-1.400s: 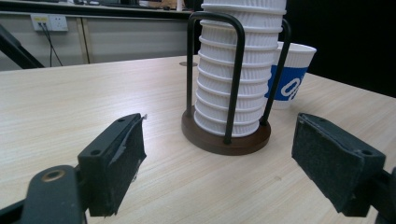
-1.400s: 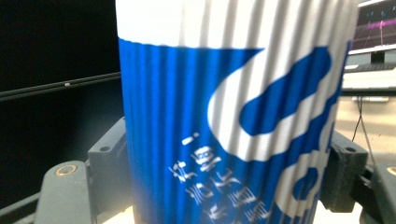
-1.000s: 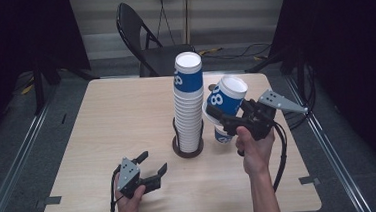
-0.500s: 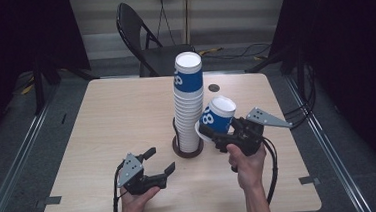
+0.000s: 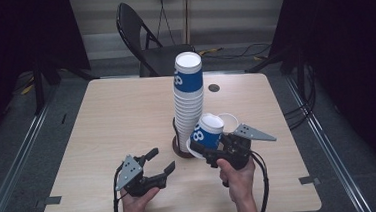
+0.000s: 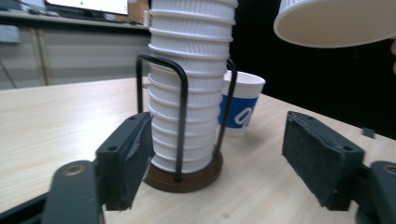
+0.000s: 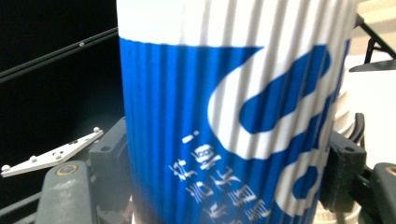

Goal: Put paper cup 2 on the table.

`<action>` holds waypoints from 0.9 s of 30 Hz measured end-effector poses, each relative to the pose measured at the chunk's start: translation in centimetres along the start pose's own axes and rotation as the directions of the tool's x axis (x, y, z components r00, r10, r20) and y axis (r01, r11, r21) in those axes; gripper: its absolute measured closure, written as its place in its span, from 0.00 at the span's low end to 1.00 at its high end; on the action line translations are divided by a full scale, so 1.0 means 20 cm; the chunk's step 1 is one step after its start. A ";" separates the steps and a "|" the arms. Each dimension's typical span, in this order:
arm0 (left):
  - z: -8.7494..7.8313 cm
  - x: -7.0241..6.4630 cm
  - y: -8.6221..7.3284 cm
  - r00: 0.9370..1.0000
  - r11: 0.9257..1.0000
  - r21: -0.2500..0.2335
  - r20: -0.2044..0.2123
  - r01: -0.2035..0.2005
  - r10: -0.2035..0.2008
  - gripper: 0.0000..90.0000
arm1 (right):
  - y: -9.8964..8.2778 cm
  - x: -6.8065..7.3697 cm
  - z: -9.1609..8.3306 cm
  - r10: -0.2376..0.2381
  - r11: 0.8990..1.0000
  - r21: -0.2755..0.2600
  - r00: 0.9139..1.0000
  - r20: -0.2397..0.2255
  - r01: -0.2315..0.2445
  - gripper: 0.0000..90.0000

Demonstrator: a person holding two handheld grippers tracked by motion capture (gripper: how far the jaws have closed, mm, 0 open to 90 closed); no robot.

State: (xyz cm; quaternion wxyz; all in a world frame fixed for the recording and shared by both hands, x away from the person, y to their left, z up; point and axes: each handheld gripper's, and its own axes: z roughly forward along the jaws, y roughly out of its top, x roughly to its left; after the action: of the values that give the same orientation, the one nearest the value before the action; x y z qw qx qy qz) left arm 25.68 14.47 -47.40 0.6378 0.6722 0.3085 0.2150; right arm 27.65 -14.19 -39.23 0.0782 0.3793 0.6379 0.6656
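Observation:
A tall stack of white ribbed paper cups stands in a wire holder with a brown base at the table's middle. My right gripper is shut on a blue-and-white cup, held tilted low beside the stack's foot; its rim hangs above the left gripper view's right side. Another blue-banded cup stands upright behind it. My left gripper rests near the front edge, facing the holder. It is open, its jaws have just been closing a little, and nothing is between them.
A black folding chair stands beyond the table's far edge. A small dark round spot marks the tabletop behind the stack. Cables trail from both grippers toward the front edge.
My right gripper has come down with the cup, from beside the stack's upper part to low by its base. The left hand has hardly moved.

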 end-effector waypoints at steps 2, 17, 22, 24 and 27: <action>0.01 -0.01 0.00 1.000 1.000 -0.005 0.019 -0.002 0.002 0.30 | -0.03 0.00 0.01 0.010 1.000 0.007 1.000 -0.004 -0.010 0.25; 0.02 -0.07 0.00 0.998 0.999 -0.036 0.055 -0.040 0.042 0.46 | -0.22 -0.02 0.03 0.177 0.984 -0.003 0.983 -0.049 -0.177 0.25; 0.04 -0.10 -0.01 0.996 0.996 -0.057 0.049 -0.065 0.068 0.47 | -0.26 -0.03 0.03 0.231 0.973 -0.003 0.972 -0.053 -0.231 0.25; 0.05 -0.11 -0.01 0.996 0.995 -0.067 0.055 -0.073 0.077 0.49 | -0.28 -0.02 0.03 0.241 0.970 0.002 0.969 -0.055 -0.241 0.25; 0.06 -0.12 -0.02 0.994 0.994 -0.071 0.060 -0.084 0.088 0.53 | -0.30 -0.02 0.03 0.273 0.962 -0.006 0.960 -0.067 -0.274 0.25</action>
State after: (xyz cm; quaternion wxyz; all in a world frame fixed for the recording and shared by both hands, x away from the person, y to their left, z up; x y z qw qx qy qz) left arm 24.67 11.87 -47.60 0.6601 0.6690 0.2513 0.2315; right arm 26.08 -12.90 -44.96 -0.0325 0.4412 0.5765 0.6870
